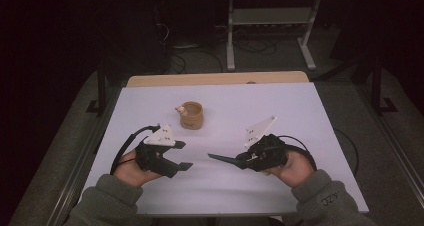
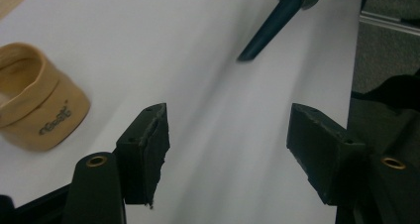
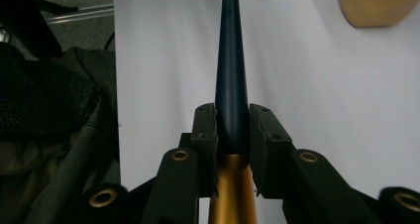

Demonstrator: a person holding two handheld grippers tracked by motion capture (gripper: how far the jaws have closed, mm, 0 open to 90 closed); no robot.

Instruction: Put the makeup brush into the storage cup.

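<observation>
Right gripper view shows the right gripper (image 3: 233, 130) closed tight on a long tapered tool (image 3: 231, 75): both pads press its sides where the dark blue shaft meets a gold section, and the blue point runs straight out ahead over the white surface (image 3: 317, 95). High view places this gripper (image 1: 239, 161) toward the near right of the surface, with the blue point (image 1: 222, 159) aimed at the middle, level and clear of the top.

Left gripper (image 2: 228, 135) stands wide open, with nothing between its pads but bare white surface; no contact with any item. High view sets it (image 1: 184, 155) toward the near left corner, held in the person's left hand (image 1: 131, 168).

A tan cup (image 1: 192, 115) sits upright at mid-surface, nearer the far edge, well apart from both grippers. High view shows a small pale object (image 1: 180, 109) at its rim; what it is cannot be told. Left gripper view gives the cup (image 2: 37, 105) with dark lettering on its side, unreadable, and also catches the blue tip (image 2: 267, 30) at its upper edge. Right gripper view shows part of the cup (image 3: 376, 3) at its top right corner.
</observation>
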